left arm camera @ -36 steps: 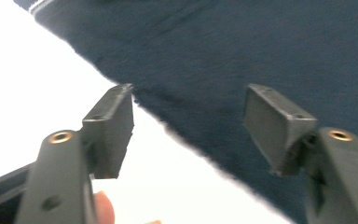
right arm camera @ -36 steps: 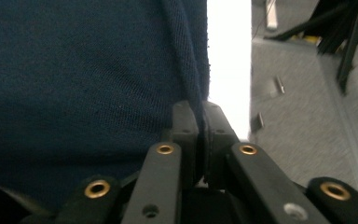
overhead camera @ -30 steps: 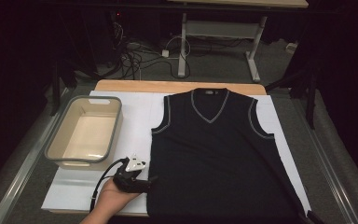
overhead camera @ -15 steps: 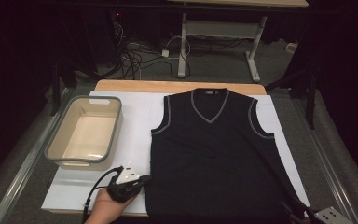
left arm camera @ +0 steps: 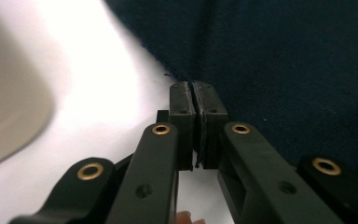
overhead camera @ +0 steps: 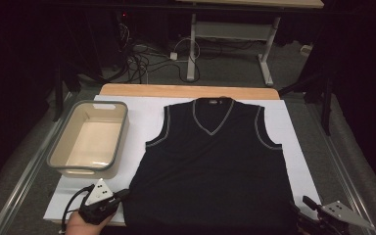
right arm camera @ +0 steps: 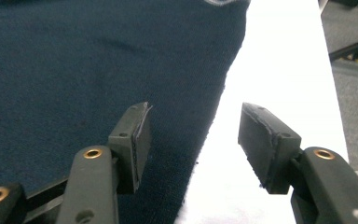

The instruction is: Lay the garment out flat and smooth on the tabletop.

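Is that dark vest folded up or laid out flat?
Laid out flat. The vest lies spread on the white sheet, V-neck away from the person, both armholes and side edges showing, no fold visible.

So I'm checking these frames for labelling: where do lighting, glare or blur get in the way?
High view: room dark, the black sleeveless V-neck vest loses detail. Left gripper view: the white table cover glares, the beige plastic tub is blurred. Right gripper view: the cover is blown out; the vest's weave looks soft.
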Available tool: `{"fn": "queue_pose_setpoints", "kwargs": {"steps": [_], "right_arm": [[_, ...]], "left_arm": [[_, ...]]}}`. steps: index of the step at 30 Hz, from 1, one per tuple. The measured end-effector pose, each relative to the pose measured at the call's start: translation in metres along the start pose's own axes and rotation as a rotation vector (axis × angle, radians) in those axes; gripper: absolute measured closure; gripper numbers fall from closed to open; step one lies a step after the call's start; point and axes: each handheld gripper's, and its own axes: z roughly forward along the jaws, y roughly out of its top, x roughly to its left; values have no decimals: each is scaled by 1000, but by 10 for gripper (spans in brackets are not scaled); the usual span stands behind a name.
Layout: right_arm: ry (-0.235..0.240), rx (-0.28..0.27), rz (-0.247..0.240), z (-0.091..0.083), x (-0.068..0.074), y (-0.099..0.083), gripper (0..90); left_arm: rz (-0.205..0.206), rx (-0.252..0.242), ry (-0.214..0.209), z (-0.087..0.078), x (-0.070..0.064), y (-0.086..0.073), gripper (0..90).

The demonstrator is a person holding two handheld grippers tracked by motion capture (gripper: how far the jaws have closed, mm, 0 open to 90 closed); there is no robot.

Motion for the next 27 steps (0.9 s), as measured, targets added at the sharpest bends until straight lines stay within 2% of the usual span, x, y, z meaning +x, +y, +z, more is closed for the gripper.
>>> {"fn": "queue_pose_setpoints", "kwargs": {"steps": [4, 6, 8, 10, 11, 14, 17, 21, 22, 24, 26, 27], "right_arm": [[-12, 66, -11, 7, 3, -4, 461], [-26, 72, -29, 8, 4, -5, 504], [-10, 71, -33, 7, 4, -6, 691], [27, 62, -40, 7, 5, -7, 862], [36, 59, -48, 6, 7, -8, 876], [-6, 49, -91, 0, 10, -7, 893], [-38, 0, -71, -16, 1, -9, 897], [-107, -29, -20, -35, -19, -21, 896], [-111, -28, 5, -37, -23, -24, 896], [-96, -28, 25, -37, -27, -28, 894], [-83, -17, 10, -35, -23, -28, 869], [-75, -19, 3, -34, -21, -28, 820]], "left_arm": [[-3, 3, -22, 3, 0, 1, 835], [11, -7, -28, 4, 0, 1, 818], [20, -23, -21, 4, 0, 2, 739], [9, -51, -36, 4, 2, 3, 655], [4, -58, -39, 5, 2, 4, 615], [7, -63, -31, 10, 2, 8, 484], [39, -68, -10, 14, -1, 12, 418], [37, -64, -13, 20, -2, 16, 369], [40, -56, -12, 21, -2, 17, 369], [38, -45, -24, 24, -2, 18, 369], [38, -34, -36, 27, -4, 20, 369], [40, -28, -39, 28, -5, 20, 368]]}}
